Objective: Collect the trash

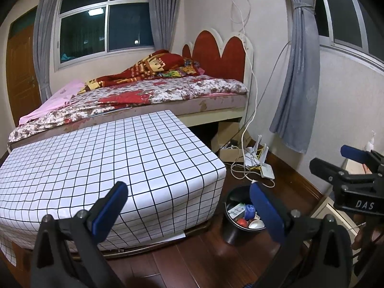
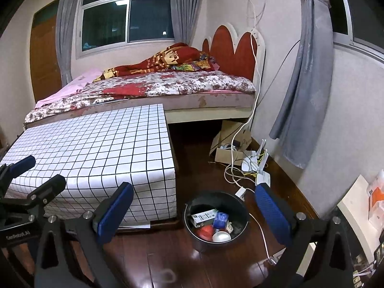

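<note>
A black trash bin (image 2: pixel 237 228) stands on the dark wood floor beside a low table. It also shows in the left wrist view (image 1: pixel 231 230). Inside lie a small carton (image 2: pixel 204 216), a blue wrapper (image 2: pixel 220 219), a red piece (image 2: pixel 206 232) and a white cup (image 2: pixel 221 236). My right gripper (image 2: pixel 194 213) is open and empty, above and just short of the bin. My left gripper (image 1: pixel 189 211) is open and empty, over the table's near corner, left of the bin. Each gripper shows at the edge of the other's view.
The low table (image 2: pixel 96 148) wears a white checked cloth. A bed (image 2: pixel 153 88) stands behind it. White cables (image 2: pixel 234 175), a router (image 2: pixel 260 158) and a cardboard box (image 2: pixel 228 153) lie on the floor by the wall. A white cabinet (image 2: pixel 360 204) stands at right.
</note>
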A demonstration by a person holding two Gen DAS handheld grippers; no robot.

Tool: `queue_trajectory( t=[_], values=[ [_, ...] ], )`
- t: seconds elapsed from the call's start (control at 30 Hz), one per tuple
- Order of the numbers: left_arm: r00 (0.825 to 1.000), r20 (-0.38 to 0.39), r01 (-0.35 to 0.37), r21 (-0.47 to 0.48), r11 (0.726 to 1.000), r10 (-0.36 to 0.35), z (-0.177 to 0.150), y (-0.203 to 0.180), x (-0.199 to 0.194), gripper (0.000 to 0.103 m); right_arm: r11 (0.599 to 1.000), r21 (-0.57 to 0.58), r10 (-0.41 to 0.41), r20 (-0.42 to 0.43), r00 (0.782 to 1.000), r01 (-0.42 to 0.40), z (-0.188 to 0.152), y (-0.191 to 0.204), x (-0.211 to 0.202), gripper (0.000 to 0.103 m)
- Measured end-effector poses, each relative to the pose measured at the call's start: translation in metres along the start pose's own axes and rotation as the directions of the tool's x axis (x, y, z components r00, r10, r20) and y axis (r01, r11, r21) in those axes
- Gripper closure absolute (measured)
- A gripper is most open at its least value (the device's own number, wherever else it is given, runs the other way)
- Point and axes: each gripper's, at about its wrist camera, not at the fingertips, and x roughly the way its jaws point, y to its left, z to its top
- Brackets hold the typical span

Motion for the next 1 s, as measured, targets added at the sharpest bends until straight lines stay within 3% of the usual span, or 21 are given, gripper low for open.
queue_trajectory(
  t=[1.0],
  values=[
    [1.000, 0.002, 0.000, 0.045, 0.999, 0.000, 0.000, -0.004, 0.000, 0.001, 1.000, 0.027, -0.005, 0.001, 1.000, 0.005, -0.005, -0.012, -0.002, 0.001]
  ],
)
